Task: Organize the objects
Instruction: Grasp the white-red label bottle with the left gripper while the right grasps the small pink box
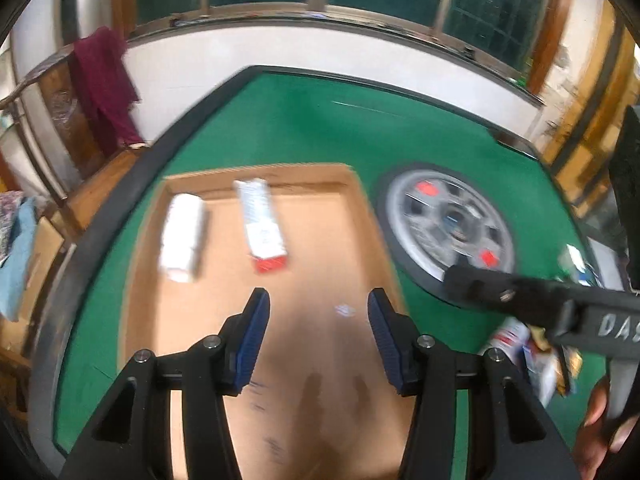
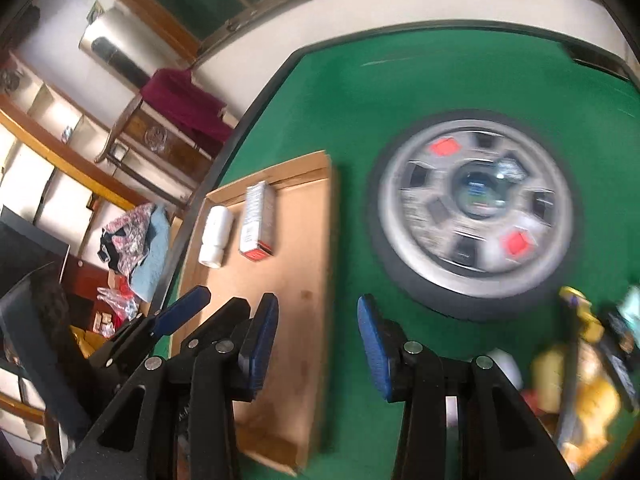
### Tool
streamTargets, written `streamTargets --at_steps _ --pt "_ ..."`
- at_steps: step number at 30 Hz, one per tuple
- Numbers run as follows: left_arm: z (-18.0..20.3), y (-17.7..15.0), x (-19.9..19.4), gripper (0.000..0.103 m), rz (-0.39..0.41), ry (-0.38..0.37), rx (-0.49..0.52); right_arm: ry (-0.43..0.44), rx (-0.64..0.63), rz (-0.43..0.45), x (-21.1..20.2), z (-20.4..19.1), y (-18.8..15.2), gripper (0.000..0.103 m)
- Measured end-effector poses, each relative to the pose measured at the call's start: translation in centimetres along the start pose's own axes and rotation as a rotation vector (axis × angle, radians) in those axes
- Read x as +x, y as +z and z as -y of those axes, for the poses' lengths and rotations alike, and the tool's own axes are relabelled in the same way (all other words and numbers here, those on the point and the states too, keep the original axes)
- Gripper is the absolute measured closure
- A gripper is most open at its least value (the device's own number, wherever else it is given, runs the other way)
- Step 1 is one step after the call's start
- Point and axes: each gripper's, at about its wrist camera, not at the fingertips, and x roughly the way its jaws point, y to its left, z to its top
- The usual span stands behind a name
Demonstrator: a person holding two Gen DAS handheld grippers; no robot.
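Observation:
A shallow cardboard tray (image 1: 320, 320) lies on the green table; it also shows in the right wrist view (image 2: 296, 280). In it lie a white bottle (image 1: 182, 236) (image 2: 216, 236) and a white and red box (image 1: 262, 226) (image 2: 258, 220). My left gripper (image 1: 318, 340) is open and empty above the tray. My right gripper (image 2: 318, 348) is open and empty over the tray's right edge. Its body shows at the right of the left wrist view (image 1: 540, 304). A pile of loose packets (image 2: 580, 368) lies at the right, also in the left wrist view (image 1: 532, 356).
A round silver and black panel (image 1: 448, 228) (image 2: 476, 212) sits in the green table top (image 1: 320, 120) to the right of the tray. A wooden chair with a maroon cloth (image 1: 104, 80) stands beyond the table's left edge. Windows run along the far wall.

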Motion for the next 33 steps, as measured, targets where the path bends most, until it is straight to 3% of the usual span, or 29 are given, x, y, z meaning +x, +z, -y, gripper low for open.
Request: streamTargets --at_steps 6,10,17,22,27,30,32,33 --pt "7.1 -1.7 0.7 0.053 -0.076 -0.133 0.204 -0.056 0.087 0.058 -6.9 7.1 -3.6 0.053" --pt "11.1 -2.3 1.6 0.053 -0.111 -0.205 0.288 -0.097 0.149 0.078 -10.7 11.8 -6.1 0.051" --pt "14.3 -2.7 5.0 0.051 -0.160 -0.169 0.376 -0.155 0.288 0.107 -15.9 19.1 -10.3 0.051" --pt "14.8 -2.4 5.3 0.051 -0.163 -0.202 0.375 -0.186 0.324 0.127 -18.2 21.5 -11.9 0.050" --pt "18.2 -4.8 6.1 0.051 -0.219 -0.176 0.550 -0.186 0.350 0.140 -19.4 22.6 -12.9 0.050" --pt "17.6 -4.7 6.1 0.054 -0.226 -0.188 0.495 -0.207 0.350 0.163 -20.7 23.7 -12.9 0.050" --pt "16.5 -4.5 6.4 0.069 -0.234 -0.150 0.421 -0.231 0.360 0.187 -21.8 24.7 -12.6 0.049" --pt "15.9 -4.6 6.5 0.069 -0.246 -0.133 0.384 -0.245 0.367 0.201 -22.4 25.3 -12.5 0.047"
